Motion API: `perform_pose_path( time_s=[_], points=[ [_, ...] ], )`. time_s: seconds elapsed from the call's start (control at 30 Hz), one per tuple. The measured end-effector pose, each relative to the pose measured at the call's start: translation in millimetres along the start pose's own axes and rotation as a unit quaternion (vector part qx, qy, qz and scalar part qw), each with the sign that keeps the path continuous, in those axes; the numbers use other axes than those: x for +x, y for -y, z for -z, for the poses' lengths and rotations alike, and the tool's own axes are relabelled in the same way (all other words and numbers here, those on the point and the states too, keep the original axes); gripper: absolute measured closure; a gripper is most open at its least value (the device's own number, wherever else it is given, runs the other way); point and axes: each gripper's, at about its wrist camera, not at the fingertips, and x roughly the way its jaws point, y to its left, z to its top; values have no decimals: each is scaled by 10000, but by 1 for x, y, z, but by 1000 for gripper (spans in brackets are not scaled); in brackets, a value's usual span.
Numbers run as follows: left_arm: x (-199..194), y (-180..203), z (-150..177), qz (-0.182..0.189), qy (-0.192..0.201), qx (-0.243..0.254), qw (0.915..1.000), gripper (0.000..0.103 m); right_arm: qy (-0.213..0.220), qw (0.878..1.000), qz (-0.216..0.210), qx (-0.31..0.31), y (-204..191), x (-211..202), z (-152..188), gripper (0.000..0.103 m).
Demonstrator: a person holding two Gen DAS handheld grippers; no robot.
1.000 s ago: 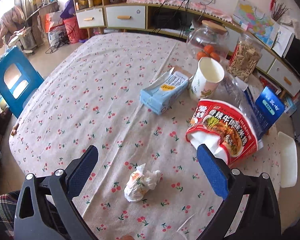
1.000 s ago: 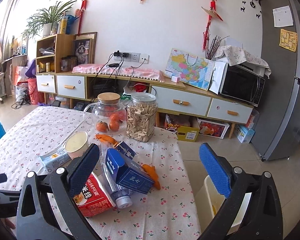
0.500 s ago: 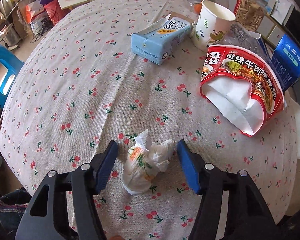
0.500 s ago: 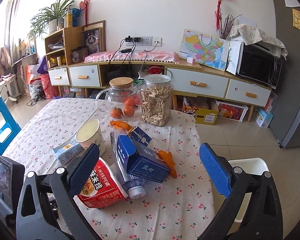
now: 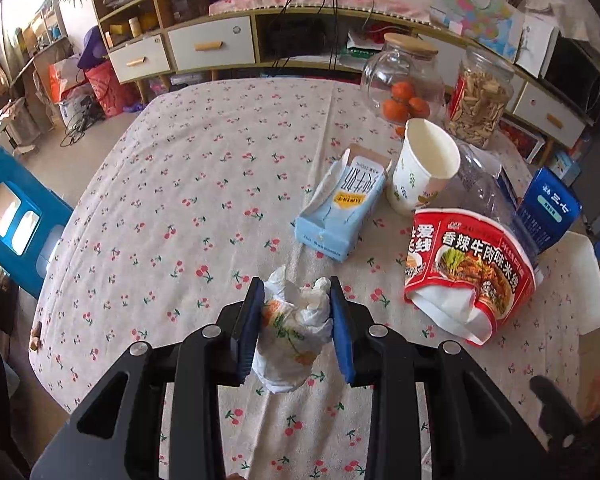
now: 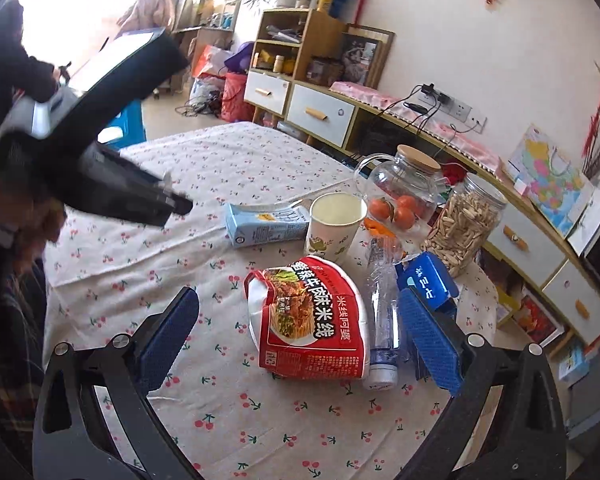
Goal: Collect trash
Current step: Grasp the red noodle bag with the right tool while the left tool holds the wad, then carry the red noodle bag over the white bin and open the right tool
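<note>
I have the left hand-held gripper (image 5: 296, 320) clamped on the crumpled tissue wad (image 5: 292, 332), its soft white folds bulging between the blue pads, and it seems lifted just clear of the cherry-print tabletop (image 5: 180, 208) at 6 o'clock. My right hand-held gripper (image 6: 296, 332) hangs spread wide around the squashed red noodle bowl (image 6: 312, 328), I judge so it can take that next. A clear ribbed bottle (image 6: 382, 320) lies touching the bowl at 3 o'clock, and a paper cup (image 6: 334, 220) stands upright at 12.
</note>
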Motion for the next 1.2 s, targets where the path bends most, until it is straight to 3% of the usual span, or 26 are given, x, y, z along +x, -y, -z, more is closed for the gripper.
perform_pose_path(
  time_s=[0.17,0.27,0.37,0.43,0.53,0.83,1.2],
  points=[
    [-4,-13,-15,176,244,-159,9994,70,-452,9985,0,-293,-13,36,2,7],
    [8,-18,-11,304,121,-301,9990,70,-651,9972,112,-345,-12,57,3,7],
    [16,-22,-9,432,-19,-388,9983,70,-911,9947,286,-376,-9,77,5,19],
    [15,-22,-10,442,32,-372,9983,70,-798,9966,137,-127,0,76,2,36],
    [12,-22,-11,448,124,-338,9983,70,-544,9978,-146,343,15,64,-8,51],
    [-5,-22,-13,641,513,-412,9958,70,-172,9840,-572,1676,55,38,-12,60],
    [-24,-6,-16,895,973,-319,9907,71,412,9682,-711,2365,81,12,-19,60]
  ],
)
